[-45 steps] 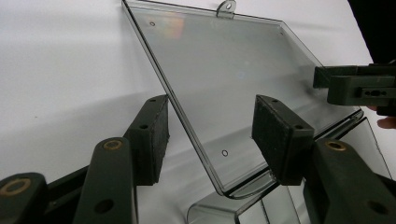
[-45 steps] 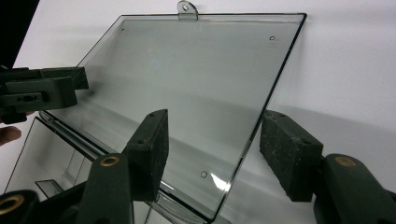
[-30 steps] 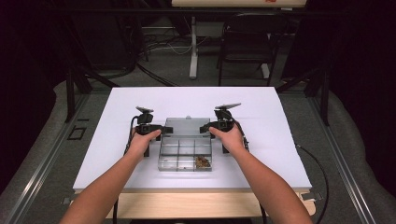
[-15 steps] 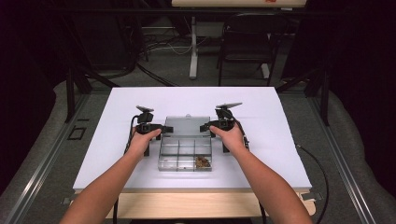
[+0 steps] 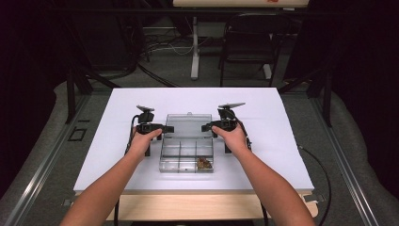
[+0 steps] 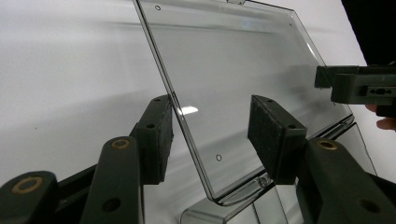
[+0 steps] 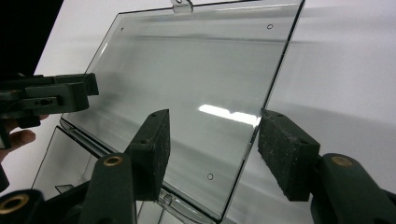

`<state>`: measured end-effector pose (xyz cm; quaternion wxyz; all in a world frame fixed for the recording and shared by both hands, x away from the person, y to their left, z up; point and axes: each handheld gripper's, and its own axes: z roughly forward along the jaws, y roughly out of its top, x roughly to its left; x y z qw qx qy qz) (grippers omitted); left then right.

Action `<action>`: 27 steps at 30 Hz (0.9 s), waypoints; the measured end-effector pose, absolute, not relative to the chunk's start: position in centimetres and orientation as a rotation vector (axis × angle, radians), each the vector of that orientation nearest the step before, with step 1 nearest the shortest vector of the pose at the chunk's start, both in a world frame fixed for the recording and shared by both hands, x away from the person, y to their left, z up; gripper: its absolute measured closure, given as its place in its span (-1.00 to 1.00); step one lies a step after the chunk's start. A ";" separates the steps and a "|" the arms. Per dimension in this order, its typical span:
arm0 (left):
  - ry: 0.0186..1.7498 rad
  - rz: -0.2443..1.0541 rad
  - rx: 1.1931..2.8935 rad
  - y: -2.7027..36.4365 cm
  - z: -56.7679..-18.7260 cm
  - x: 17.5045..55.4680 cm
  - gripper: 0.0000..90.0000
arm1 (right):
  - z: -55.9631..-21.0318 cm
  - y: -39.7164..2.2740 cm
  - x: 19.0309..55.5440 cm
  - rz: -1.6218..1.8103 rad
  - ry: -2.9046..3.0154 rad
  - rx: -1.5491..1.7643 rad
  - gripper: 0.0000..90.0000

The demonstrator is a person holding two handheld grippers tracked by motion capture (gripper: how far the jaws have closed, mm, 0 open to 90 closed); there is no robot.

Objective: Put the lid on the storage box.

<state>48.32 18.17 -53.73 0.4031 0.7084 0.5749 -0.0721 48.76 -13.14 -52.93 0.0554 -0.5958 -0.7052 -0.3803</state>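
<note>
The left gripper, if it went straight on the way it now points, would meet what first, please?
Probably the clear plastic lid of the compartment box: its side edge already stands between the left gripper's jaws, which have just been closing. Beyond it lies the white table; depth is unclear.

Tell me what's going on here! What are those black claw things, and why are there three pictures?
Those black things are grippers, like big tongs. A person holds one in each hand: the left gripper and the right gripper. One picture comes from a camera up high, looking down at the white table. The other two come from little cameras riding on each gripper, so you see the black pads up close.

On the table sits a clear plastic box with compartments; one holds something small and brown. Its see-through lid is open. Each gripper has a side edge of the lid between its pads, but there are gaps, so nothing is squeezed yet. The left gripper's jaws have just been closing.
</note>
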 end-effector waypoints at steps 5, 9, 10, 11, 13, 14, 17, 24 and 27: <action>1.444 -0.179 1.782 18.2 -53.6 48.3 0.14 | -52.7 -13.2 48.7 -1.165 -2.146 -1.805 -0.01; 1.441 -0.176 1.777 18.3 -53.4 48.3 0.15 | -52.6 -13.1 48.6 -1.186 -2.149 -1.804 -0.01; 1.439 -0.175 1.777 18.3 -53.4 48.2 0.15 | -52.6 -13.2 48.6 -1.187 -2.154 -1.801 -0.01; 1.435 -0.173 1.777 18.4 -53.4 48.2 0.15 | -52.5 -13.1 48.5 -1.193 -2.152 -1.807 -0.01; 1.435 -0.172 1.770 18.4 -53.2 48.2 0.16 | -52.4 -13.2 48.5 -1.200 -2.154 -1.797 -0.01; 1.441 -0.172 1.766 18.3 -53.2 48.1 0.16 | -52.4 -13.1 48.5 -1.207 -2.152 -1.806 -0.01; 1.426 -0.159 1.767 18.4 -53.1 48.1 0.16 | -52.2 -13.2 48.4 -1.205 -2.172 -1.796 -0.01; 1.413 -0.143 1.773 18.5 -52.7 47.9 0.20 | -51.9 -13.2 48.2 -1.241 -2.175 -1.788 0.00; 1.408 -0.132 1.768 18.5 -52.5 47.8 0.22 | -51.7 -13.2 48.1 -1.256 -2.173 -1.787 0.00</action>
